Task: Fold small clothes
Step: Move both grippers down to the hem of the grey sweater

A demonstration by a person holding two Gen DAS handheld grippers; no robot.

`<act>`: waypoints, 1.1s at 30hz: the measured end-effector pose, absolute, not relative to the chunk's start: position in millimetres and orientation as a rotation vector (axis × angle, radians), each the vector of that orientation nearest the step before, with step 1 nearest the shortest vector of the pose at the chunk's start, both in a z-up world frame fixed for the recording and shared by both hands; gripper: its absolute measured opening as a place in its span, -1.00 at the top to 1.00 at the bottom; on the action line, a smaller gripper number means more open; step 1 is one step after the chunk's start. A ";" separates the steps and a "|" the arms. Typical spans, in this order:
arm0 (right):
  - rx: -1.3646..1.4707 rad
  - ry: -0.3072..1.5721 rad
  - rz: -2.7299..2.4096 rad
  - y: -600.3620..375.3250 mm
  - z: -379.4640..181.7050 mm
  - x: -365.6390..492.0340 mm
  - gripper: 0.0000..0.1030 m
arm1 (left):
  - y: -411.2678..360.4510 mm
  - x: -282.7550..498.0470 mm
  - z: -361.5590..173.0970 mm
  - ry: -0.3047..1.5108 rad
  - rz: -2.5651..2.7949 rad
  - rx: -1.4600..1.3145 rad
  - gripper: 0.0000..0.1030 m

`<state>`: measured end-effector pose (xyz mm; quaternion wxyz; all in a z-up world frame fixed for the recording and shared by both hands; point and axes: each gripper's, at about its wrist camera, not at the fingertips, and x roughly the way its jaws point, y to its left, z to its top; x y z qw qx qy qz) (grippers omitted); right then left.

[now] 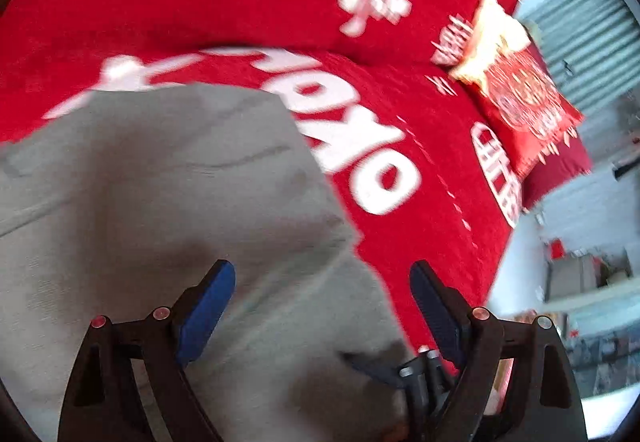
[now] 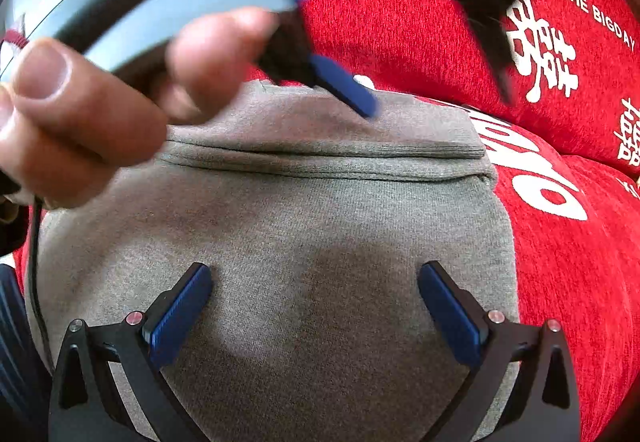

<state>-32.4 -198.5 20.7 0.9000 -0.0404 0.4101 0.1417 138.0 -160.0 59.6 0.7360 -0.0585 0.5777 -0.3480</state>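
Left claw (image 2: 340,81) blurred, partly cropped.

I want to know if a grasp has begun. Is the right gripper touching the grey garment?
Cannot tell. In the right wrist view the right gripper stands open over the grey garment, pinching nothing; no gap or contact shows plainly.

light: bright daylight, strongest at the right edge of the left wrist view
shadows: soft dark patch on grey garment (image 2: 304,242)
blur: left wrist view smeared; white lettering (image 1: 344,137) streaked
focus: hand (image 2: 80,109) close to lens, blurred
distortion: fisheye bending, black vignette corners
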 end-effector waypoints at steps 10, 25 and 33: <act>0.215 0.832 0.300 -281.5 73.0 36.5 -0.44 | -35.5 105.3 56.4 1.076 -0.132 0.056 -0.73; 0.054 1.029 0.214 -258.4 44.1 125.5 0.90 | 67.7 105.0 14.3 1.077 0.067 -0.172 -0.73; 0.013 1.014 0.139 -264.3 44.4 119.7 0.91 | 63.2 105.3 7.8 1.091 0.056 -0.112 -0.73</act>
